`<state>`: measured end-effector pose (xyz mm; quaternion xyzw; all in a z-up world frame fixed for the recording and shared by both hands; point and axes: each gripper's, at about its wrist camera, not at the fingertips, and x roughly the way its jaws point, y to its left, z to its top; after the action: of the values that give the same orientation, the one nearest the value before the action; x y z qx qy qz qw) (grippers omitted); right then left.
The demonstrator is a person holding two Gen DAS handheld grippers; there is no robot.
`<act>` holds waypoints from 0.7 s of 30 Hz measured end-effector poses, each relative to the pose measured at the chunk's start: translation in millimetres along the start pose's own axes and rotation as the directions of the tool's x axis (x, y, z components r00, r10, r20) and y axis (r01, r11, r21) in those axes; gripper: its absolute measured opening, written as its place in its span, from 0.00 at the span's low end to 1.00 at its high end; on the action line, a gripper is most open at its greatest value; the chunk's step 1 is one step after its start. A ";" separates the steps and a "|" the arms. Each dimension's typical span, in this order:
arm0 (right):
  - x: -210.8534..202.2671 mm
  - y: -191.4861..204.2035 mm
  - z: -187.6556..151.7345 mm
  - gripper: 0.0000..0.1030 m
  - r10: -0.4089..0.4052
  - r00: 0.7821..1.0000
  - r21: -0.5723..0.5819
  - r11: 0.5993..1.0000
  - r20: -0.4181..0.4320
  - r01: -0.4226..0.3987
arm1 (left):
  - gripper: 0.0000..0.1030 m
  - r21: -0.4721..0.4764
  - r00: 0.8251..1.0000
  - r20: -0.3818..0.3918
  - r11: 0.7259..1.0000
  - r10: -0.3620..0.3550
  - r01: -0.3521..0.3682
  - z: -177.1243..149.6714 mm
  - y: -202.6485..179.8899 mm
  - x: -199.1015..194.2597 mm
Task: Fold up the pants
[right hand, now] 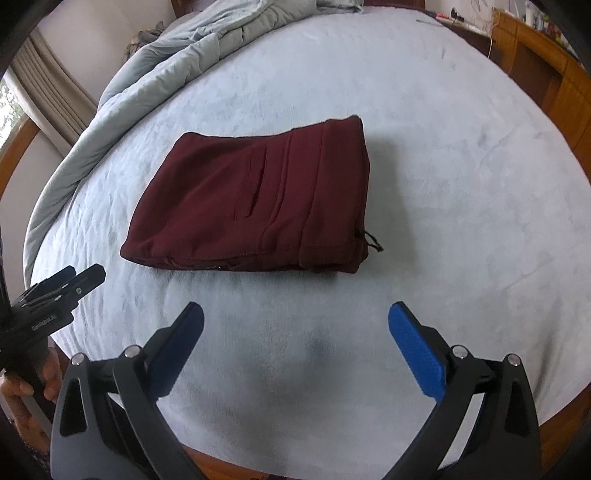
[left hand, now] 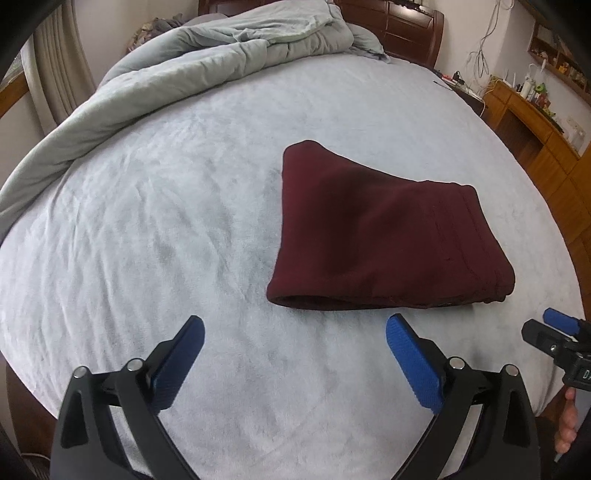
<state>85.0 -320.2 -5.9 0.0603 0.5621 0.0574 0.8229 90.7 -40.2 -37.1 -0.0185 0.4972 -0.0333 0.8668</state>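
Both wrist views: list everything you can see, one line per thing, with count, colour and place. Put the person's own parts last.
pants: one, maroon, folded into a compact stack mid-bed, drawstring poking out at its right edge
bed cover: one, pale blue-grey, spread under the pants
duvet: one, grey, bunched along the far left of the bed
headboard: one, dark brown wood, far end
cabinet: one, orange-brown wood, right of the bed, small clutter on top
curtain: one, beige, far left
left gripper: one, black with blue pads, open, empty, near the pants
right gripper: one, same colours, open, empty
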 end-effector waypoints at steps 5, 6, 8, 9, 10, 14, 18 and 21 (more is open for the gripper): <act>-4.6 2.6 -1.9 0.97 0.001 1.000 0.010 1.000 -0.005 -0.001 | 0.96 0.006 1.000 -0.003 1.000 0.012 -0.012 -2.8 -0.4 -3.0; -6.4 2.8 -2.5 0.97 0.001 1.000 0.017 1.000 -0.003 -0.001 | 0.96 0.008 1.000 -0.002 1.000 0.014 -0.014 -2.8 -0.4 -3.9; -8.8 3.4 -3.2 0.97 0.006 1.000 0.026 1.000 -0.002 -0.006 | 0.96 0.013 1.000 -0.001 1.000 0.012 -0.012 -4.3 -2.1 -7.4; -10.3 4.9 -3.9 0.97 0.006 1.000 0.028 1.000 -0.004 -0.006 | 0.96 0.019 1.000 -0.001 1.000 0.011 -0.011 -4.8 -3.7 -9.7; -11.6 6.4 -4.5 0.97 0.003 1.000 0.028 1.000 -0.003 -0.003 | 0.96 0.022 1.000 0.001 1.000 0.012 -0.012 -5.0 -4.9 -11.3; -16.4 12.6 -6.0 0.97 -0.020 1.000 0.021 1.000 0.000 0.020 | 0.96 0.038 1.000 0.017 0.999 0.020 -0.021 -3.8 -9.6 -19.0; -18.3 14.7 -6.7 0.97 -0.041 0.999 0.008 0.999 0.004 0.041 | 0.96 0.039 0.999 0.028 0.999 0.027 -0.028 -1.7 -10.9 -22.6; -19.7 11.2 -6.9 0.97 -0.043 0.999 0.017 0.999 0.004 0.043 | 0.96 0.047 0.999 0.033 0.998 0.035 -0.036 -1.4 -12.0 -23.9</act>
<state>71.1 -312.1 11.5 0.0553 0.5618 0.0347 0.8247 77.0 -50.3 -16.5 0.0104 0.4827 -0.0294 0.8752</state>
